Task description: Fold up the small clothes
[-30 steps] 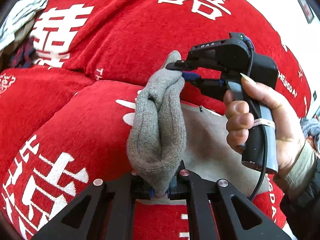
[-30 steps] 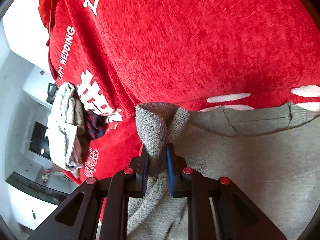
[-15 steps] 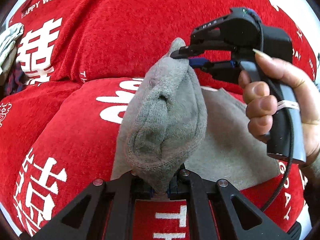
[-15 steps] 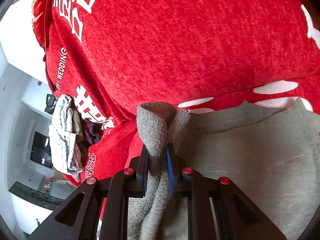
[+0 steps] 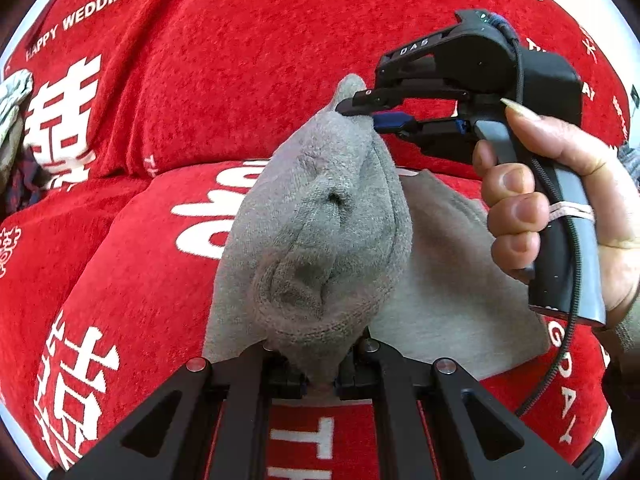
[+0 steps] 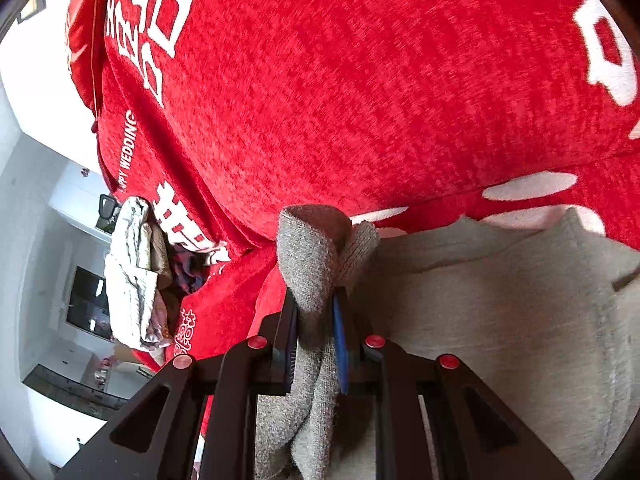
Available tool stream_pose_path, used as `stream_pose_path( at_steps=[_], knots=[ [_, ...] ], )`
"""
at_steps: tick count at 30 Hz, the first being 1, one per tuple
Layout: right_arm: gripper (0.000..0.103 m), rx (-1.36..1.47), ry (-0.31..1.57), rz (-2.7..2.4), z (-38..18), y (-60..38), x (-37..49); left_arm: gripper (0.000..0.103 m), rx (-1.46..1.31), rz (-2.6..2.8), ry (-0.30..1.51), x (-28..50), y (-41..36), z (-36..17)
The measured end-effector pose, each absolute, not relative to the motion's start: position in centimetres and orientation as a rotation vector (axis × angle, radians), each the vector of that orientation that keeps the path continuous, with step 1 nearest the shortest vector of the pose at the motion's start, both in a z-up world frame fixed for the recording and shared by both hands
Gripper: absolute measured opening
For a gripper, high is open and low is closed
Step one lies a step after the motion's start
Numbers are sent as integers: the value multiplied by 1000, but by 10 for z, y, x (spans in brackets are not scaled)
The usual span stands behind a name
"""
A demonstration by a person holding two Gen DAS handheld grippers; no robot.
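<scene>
A small grey knitted garment (image 5: 320, 232) is lifted in a bunched fold over the red sofa cover (image 5: 120, 240), while the rest of it lies flat on the seat (image 5: 448, 280). My left gripper (image 5: 320, 380) is shut on the near end of the fold at the bottom of the left wrist view. My right gripper (image 5: 364, 114), held by a hand (image 5: 560, 200), is shut on the far end. In the right wrist view the right gripper (image 6: 316, 312) pinches the grey fabric (image 6: 312, 256) between its blue pads, and the flat part (image 6: 500, 320) spreads to the right.
The red cover with white characters and "HAPPY WEDDING" lettering (image 5: 100, 8) drapes over the sofa seat and back. A pile of other clothes (image 6: 136, 272) lies at the sofa's left end. Beyond it, a white room with dark furniture (image 6: 84, 300) is visible.
Both grippers have carried the grey fold sideways across the seat. The bunched fabric between them has widened, and more of the garment now lies flat beneath it.
</scene>
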State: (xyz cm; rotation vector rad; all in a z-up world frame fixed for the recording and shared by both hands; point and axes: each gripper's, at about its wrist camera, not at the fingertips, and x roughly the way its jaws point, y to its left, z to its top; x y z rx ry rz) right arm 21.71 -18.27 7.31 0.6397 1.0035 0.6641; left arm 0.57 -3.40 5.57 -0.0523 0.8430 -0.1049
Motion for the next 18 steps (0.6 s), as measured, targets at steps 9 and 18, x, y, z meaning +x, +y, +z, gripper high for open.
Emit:
stream_pose_path(
  at_steps=[9, 18],
  knots=[
    [17, 654, 979, 618, 70, -237, 218, 9, 32, -185, 831, 4, -88, 65],
    [17, 654, 965, 587, 68, -277, 217, 9, 100, -243, 840, 6, -137, 65]
  ],
)
